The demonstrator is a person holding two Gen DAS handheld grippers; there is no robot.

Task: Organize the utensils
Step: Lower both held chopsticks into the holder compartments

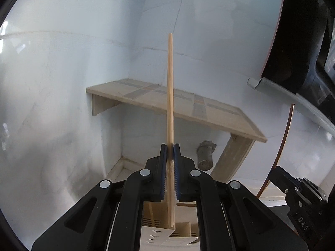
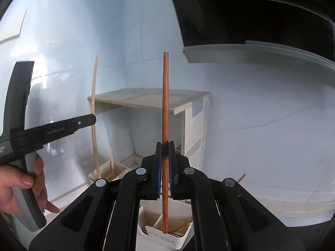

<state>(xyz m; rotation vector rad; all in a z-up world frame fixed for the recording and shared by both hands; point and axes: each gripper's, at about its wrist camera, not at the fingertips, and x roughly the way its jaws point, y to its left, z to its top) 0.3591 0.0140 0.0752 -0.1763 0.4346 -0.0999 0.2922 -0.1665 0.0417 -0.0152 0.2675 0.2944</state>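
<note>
Chopsticks, one per gripper: pale bamboo chopstick (image 1: 170,87) pinched upright in the left gripper (image 1: 170,152), dark wooden chopstick (image 2: 165,104) clamped likewise in the right gripper (image 2: 165,152) — lower tips hanging above white holders (image 2: 167,234). Light, stiff, smooth and thin — likely to pivot or slip between pads. Best gripped near mid-length, as now.

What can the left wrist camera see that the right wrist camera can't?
Only the left wrist view shows the grey mesh cup under the shelf. Only the right wrist view shows a person's hand holding the left gripper, and a white holder below the red-brown stick. Both show the wooden shelf, the pale wooden stick and shut jaws pinching a stick.
</note>
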